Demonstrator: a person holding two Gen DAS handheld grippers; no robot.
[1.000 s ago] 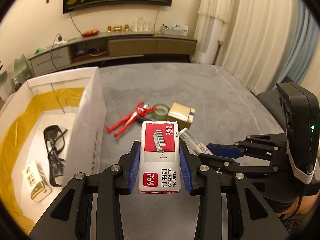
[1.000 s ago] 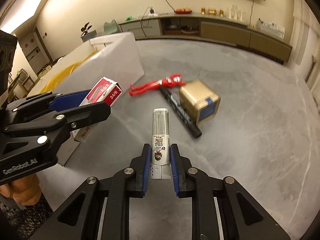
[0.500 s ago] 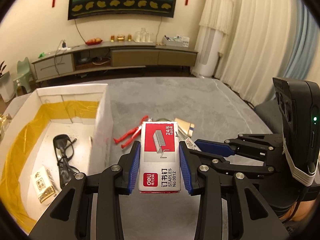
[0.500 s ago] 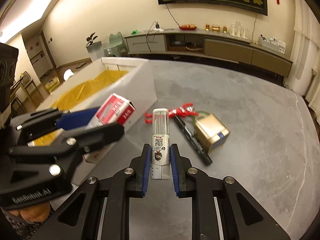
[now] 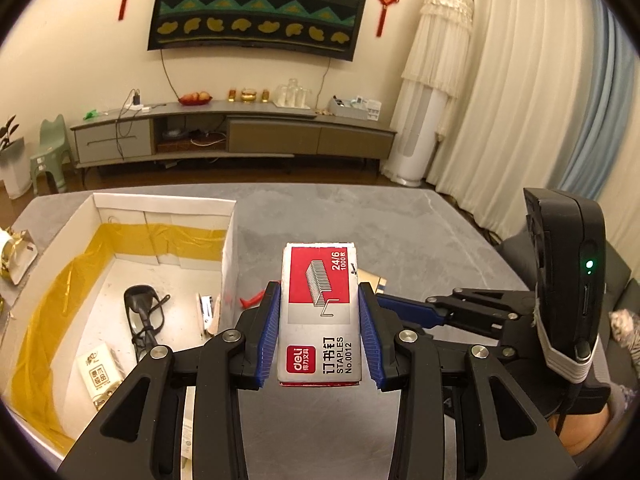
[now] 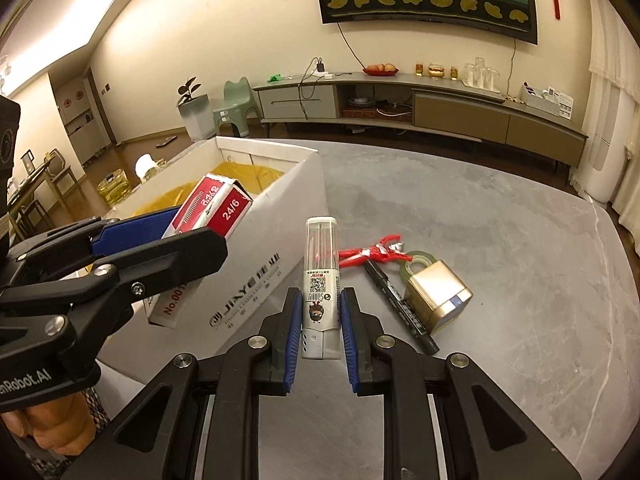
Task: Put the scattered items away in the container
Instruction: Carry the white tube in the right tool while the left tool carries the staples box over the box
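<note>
My left gripper [image 5: 319, 304] is shut on a red and grey staples box [image 5: 319, 312], held in the air beside the right wall of the white cardboard box [image 5: 228, 264] with yellow lining. The same staples box [image 6: 208, 216] shows in the right wrist view, over the cardboard box's near wall [image 6: 256, 280]. My right gripper [image 6: 320, 312] is shut on a slim clear-topped white tube [image 6: 320, 276], lifted above the grey table. On the table lie a red toy figure [image 6: 372, 254], a black marker [image 6: 400, 306], a green tape roll [image 6: 418, 262] and a gold box [image 6: 438, 294].
Inside the cardboard box lie black glasses [image 5: 144, 316], a small printed packet [image 5: 98, 376] and a stapler [image 5: 206, 312]. A gold wrapped item [image 5: 16, 252] sits left of the box. A TV cabinet [image 5: 240, 136] stands beyond the table's far edge.
Both grippers have risen with their loads still held. The table items look farther below, and more of the cardboard box's inside shows in the left wrist view.
</note>
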